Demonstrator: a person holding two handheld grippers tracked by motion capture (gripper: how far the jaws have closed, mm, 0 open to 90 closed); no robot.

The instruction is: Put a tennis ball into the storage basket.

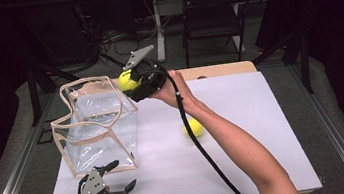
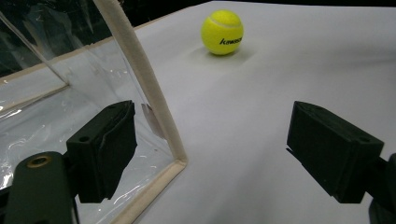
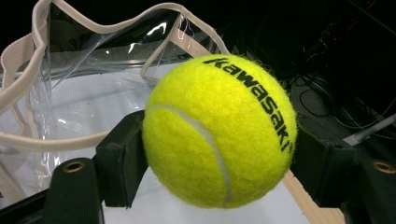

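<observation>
Beyond the white worktop [image 1: 243, 118], a black folding chair [image 1: 212, 13] stands on grey floor [image 1: 118, 51] strewn with cables [image 1: 116, 36]; surroundings dark.

open white table [image 1: 243, 118] right of the clear bag [image 1: 98, 127]; one loose tennis ball [image 1: 193, 127] lies mid-table in the way.

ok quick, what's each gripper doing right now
left gripper: open, holding nothing, by the near corner of the clear bag.
right gripper: closed on a tennis ball, beside the bag's rim.
</observation>
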